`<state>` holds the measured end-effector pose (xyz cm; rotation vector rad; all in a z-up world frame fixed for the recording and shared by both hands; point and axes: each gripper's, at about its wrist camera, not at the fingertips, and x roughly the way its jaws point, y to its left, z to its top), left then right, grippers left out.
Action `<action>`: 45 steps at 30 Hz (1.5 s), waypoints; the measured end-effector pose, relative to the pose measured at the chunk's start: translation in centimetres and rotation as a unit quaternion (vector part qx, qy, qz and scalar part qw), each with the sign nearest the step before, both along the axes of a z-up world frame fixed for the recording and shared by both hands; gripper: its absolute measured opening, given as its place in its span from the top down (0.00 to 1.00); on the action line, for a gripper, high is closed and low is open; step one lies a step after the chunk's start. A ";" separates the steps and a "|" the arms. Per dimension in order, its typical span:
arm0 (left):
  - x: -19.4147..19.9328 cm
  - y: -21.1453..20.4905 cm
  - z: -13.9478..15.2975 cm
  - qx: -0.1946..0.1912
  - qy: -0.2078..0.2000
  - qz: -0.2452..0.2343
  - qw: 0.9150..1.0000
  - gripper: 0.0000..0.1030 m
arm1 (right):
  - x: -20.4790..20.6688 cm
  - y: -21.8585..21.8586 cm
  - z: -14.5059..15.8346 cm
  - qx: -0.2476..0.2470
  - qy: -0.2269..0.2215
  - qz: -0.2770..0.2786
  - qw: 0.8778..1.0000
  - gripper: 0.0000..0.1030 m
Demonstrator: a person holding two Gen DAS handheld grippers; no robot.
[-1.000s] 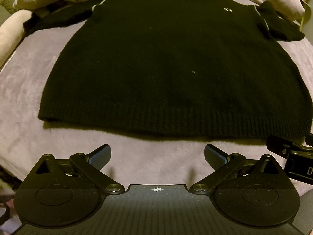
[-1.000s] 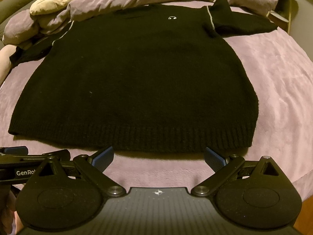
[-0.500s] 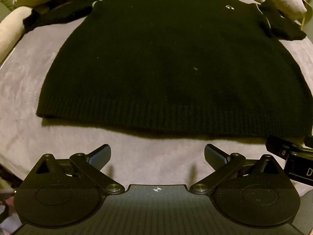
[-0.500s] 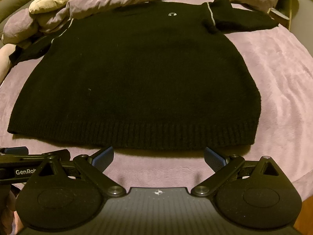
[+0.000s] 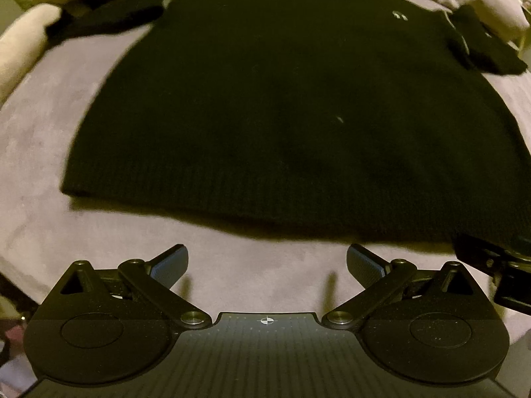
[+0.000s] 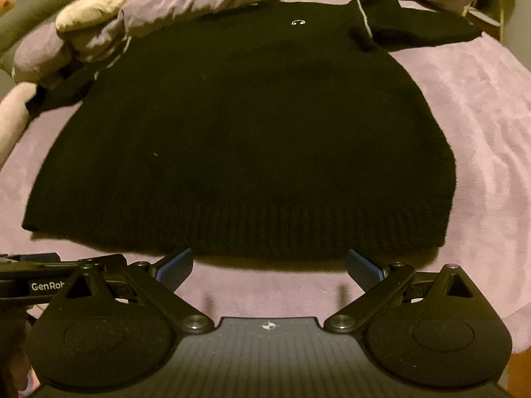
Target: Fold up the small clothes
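Sweater point(image 6: 252, 132) flat before both spread-jawed grippers.

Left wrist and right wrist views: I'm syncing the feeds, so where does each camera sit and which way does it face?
Left wrist view: rides the left tool, facing the black sweater from its hem; both open fingers show, with the right tool at the right edge.
Right wrist view: rides the right tool, facing the same hem further right; its open fingers show, with the left tool at the left edge.
Shared: sweater, purple blanket, each other's tool.
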<state>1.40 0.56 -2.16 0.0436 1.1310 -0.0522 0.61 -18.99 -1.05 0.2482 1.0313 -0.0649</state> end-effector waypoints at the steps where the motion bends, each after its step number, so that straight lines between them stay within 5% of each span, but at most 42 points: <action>1: 0.0 -0.1 0.3 0.003 -0.013 -0.002 1.000 0.00 | 0.0 -0.4 -0.2 0.013 -0.009 0.001 1.000 0.04; 6: 2.0 -1.4 0.9 0.021 -0.045 -0.019 0.999 0.00 | 1.3 -3.3 -1.3 0.078 -0.032 -0.012 0.996 0.04; 10: 7.2 -3.5 0.5 0.033 -0.072 -0.024 0.997 0.00 | 4.0 -6.5 -1.6 0.090 -0.102 -0.007 0.991 0.04; 14: 14.3 -6.3 -0.2 0.017 -0.060 -0.020 0.998 0.00 | 7.5 -9.4 -2.4 0.091 -0.117 -0.028 0.989 0.04; 21: 20.6 -8.9 -1.2 0.004 -0.049 0.011 0.999 0.00 | 8.8 -13.3 -5.1 0.190 -0.104 -0.054 0.975 0.04; 25: 21.9 -8.9 -2.3 -0.009 -0.023 0.039 0.999 0.00 | 10.4 -15.7 -5.0 0.257 -0.044 -0.030 0.965 0.04; 28: 22.3 -8.5 -2.9 -0.028 -0.008 0.080 0.996 0.00 | 12.5 -19.5 -4.1 0.326 -0.003 -0.048 0.944 0.04; 32: 22.4 -8.7 -3.3 -0.020 -0.011 0.095 0.995 0.00 | 14.4 -27.0 -0.8 0.245 -0.080 -0.118 0.959 0.05; 35: 22.3 -9.0 -3.5 -0.015 -0.016 0.099 0.995 0.00 | 17.2 -33.8 -0.1 0.183 -0.124 -0.189 0.957 0.09; 39: 22.2 -9.3 -3.5 -0.016 -0.015 0.105 0.994 0.00 | 21.4 -41.5 -1.9 0.156 -0.125 -0.293 0.935 0.46; 45: 22.4 -9.0 -3.3 -0.022 -0.009 0.103 0.994 0.00 | 25.7 -47.7 -4.6 0.179 -0.157 -0.383 0.893 0.48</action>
